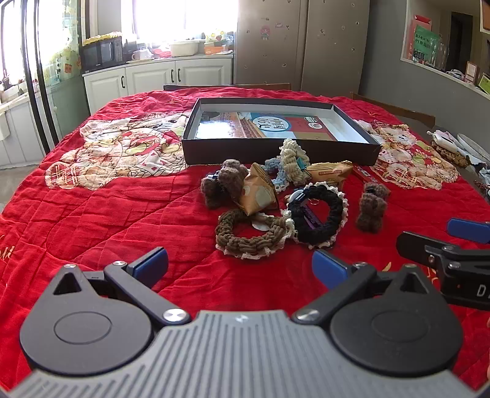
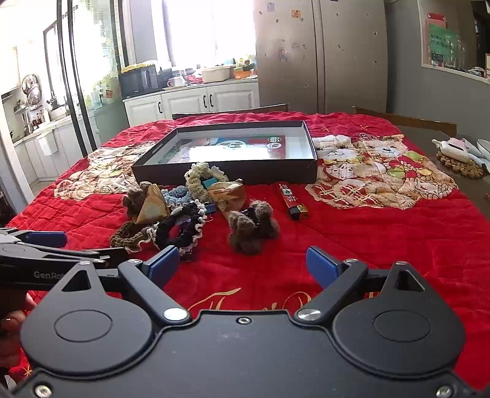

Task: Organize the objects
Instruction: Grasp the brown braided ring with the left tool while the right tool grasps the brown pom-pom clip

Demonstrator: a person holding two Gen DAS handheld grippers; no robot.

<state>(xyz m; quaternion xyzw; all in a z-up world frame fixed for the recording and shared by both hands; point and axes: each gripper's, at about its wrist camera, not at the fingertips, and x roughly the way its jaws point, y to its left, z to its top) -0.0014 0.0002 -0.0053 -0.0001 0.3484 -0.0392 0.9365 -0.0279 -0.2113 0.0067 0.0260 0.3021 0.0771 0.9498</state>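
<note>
Both claws wide and empty, and the fuzzy brown knit toy (image 2: 252,228) sits just ahead of the right claw (image 2: 242,266), nearer it than the left claw (image 1: 240,264), box (image 2: 232,176) beyond.

Bright window (image 1: 183,18) (blown out) over white cabinets (image 1: 156,76), steel fridge (image 1: 301,43) w/ magnets, grey wall (image 1: 407,82).

crocheted scrunchies (image 1: 318,214), snack packets (image 1: 260,196) heaped; before open black box (image 1: 275,150); lighter (image 2: 292,200) apart
</note>
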